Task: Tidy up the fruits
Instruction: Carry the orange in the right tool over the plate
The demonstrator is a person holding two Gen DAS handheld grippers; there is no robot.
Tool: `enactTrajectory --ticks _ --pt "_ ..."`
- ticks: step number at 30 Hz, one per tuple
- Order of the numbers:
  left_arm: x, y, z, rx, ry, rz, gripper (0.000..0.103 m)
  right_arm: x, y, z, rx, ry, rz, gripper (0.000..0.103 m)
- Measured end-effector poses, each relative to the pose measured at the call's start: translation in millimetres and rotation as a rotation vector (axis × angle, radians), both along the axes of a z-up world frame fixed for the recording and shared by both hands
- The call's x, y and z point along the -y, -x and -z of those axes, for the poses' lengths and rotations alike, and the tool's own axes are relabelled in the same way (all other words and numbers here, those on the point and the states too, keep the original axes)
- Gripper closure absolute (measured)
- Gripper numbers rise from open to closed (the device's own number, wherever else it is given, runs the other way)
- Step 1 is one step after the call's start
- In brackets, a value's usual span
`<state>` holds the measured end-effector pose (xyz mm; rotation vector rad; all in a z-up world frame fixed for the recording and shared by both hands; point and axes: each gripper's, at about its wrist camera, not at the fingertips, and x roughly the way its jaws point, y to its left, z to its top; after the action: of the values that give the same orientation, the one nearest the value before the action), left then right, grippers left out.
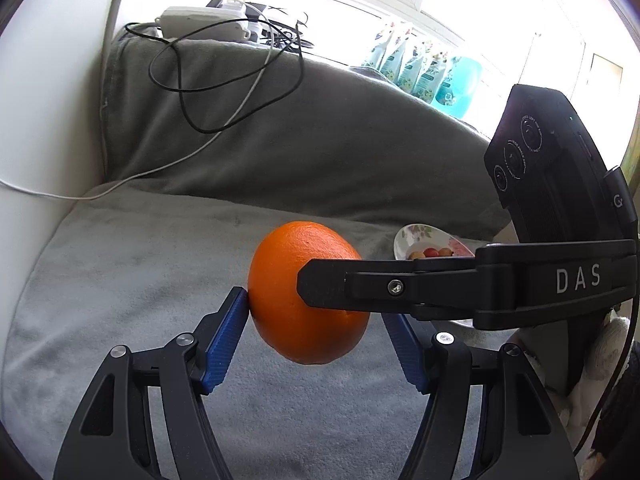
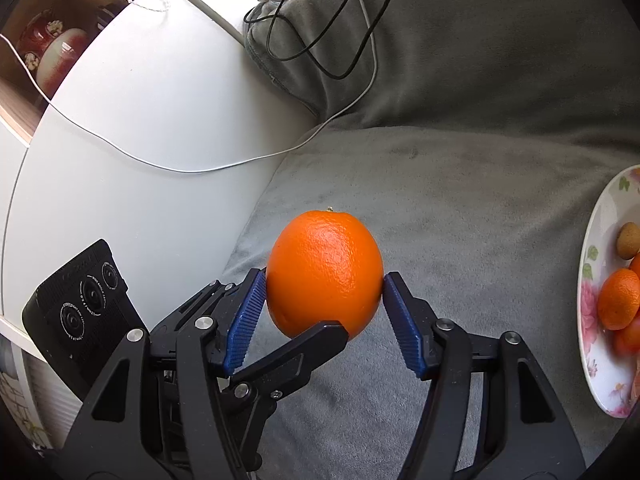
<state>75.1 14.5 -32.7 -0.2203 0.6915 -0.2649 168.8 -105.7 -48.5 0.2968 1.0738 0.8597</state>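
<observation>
Between both grippers' jaws, the orange (image 2: pixel 325 270) is clamped above the sofa (image 2: pixel 460 208).

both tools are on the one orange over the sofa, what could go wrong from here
The orange is pinched by both the left tool and the right tool at once; if the hands drift apart or twist, the round fruit could squirt out onto the grey blanket and roll. The floral plate sits on soft fabric already holding small fruits, so a heavy drop-off may tip it.
</observation>
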Motion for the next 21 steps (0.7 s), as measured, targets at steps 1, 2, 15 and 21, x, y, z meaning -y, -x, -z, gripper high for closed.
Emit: enactTrajectory --ticks 1,2,15,21 --pt "4 -2 -1 0.001 -0.001 0.008 0.035 5 0 -1 0.0 -0.001 0.008 0.039" --pt "9 -3 -1 0.002 -0.003 0.016 0.035 12 1 -3 0.001 -0.002 0.015 0.039" --pt "66 -27 -5 0.013 -0.01 0.116 0.035 79 -4 -10 0.01 -0.003 0.117 0.039" --pt "98 -44 -4 0.012 -0.014 0.168 0.035 113 -11 -9 0.006 -0.003 0.172 0.039"
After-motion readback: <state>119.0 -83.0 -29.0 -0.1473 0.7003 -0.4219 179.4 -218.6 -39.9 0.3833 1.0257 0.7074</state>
